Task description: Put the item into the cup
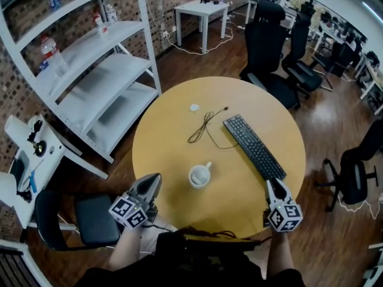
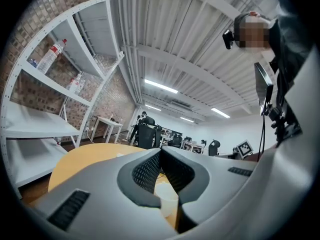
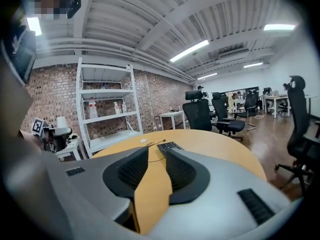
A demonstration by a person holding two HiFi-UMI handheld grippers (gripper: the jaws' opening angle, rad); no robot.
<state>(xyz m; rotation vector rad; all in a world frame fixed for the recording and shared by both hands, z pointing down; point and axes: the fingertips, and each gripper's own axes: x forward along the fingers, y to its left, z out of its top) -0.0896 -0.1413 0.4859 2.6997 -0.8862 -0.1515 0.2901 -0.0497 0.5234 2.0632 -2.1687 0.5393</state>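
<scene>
1. The round yellow bench (image 1: pixel 173 154) carries a white cup (image 1: pixel 200 176), a black keyboard (image 1: pixel 254 147), a loose black cable (image 1: pixel 205 126) and a small white item (image 1: pixel 194 107).
2. The cup stands upright on the near half of the bench, roughly midway between the two claws, handle towards the keyboard; the head view shows nothing inside it.
3. The small white item lies on the far side of the bench, well apart from the cup and just beyond the cable's loops; neither claw touches it; what it is made of is too small to tell.
4. The left claw (image 1: pixel 157 178) hangs at the near left edge of the bench, pointing towards the cup; in its own view the tips are pressed together with nothing pinched, and the pale cup shows blurred through the gap below the tips.
5. The right claw (image 1: pixel 268 183) sits at the near right edge, just beside the near end of the keyboard; its jaws stand slightly spread, only bare bench top between them, holding nothing.
6. The keyboard runs diagonally from mid-bench to the right claw; the cable lies to its left.
7. A white shelf rack (image 1: pixel 90 58) stands left of the bench; black office chairs (image 1: pixel 266 46) stand beyond it.
</scene>
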